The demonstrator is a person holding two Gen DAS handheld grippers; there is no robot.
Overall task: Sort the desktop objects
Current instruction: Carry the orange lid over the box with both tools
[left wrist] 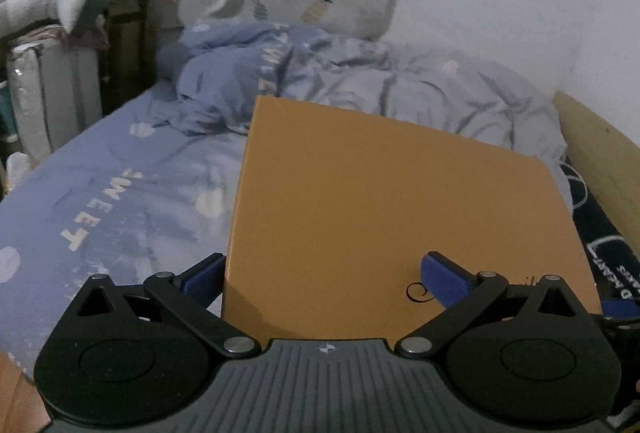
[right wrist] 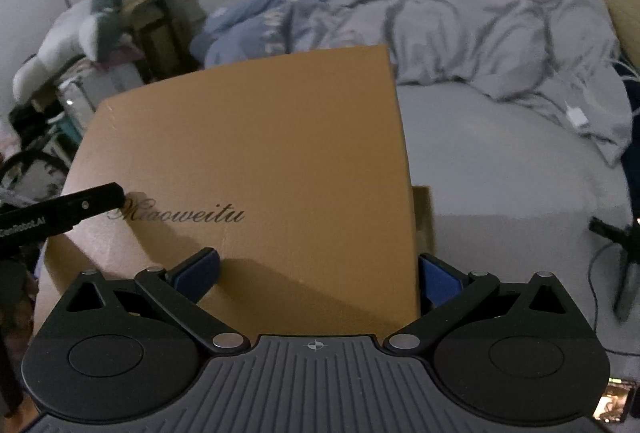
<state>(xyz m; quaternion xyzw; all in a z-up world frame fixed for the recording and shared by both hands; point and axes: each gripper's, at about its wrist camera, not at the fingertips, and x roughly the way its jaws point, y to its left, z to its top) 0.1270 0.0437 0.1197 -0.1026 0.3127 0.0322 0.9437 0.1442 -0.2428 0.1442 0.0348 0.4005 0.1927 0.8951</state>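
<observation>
An orange-brown cardboard box lid [left wrist: 392, 217] with black script lettering is held up above a bed. My left gripper [left wrist: 324, 279] stands wide at the lid's left edge: one blue finger sits outside the edge, the other lies on top of the lid. My right gripper [right wrist: 318, 273] stands the same way at the lid's right edge [right wrist: 256, 161], one finger on top and one outside the edge. The left gripper's finger also shows in the right wrist view [right wrist: 60, 213], resting on the lid by the lettering. Whether either grips the lid is hidden.
Below lies a bed [left wrist: 120, 201] with a blue printed sheet and a crumpled grey-blue duvet [right wrist: 480, 33]. A wooden headboard [left wrist: 600, 153] is at the right. Piled clothes, bags and a rack [right wrist: 100, 33] stand at the left. A white charger cable [right wrist: 576, 117] lies on the bed.
</observation>
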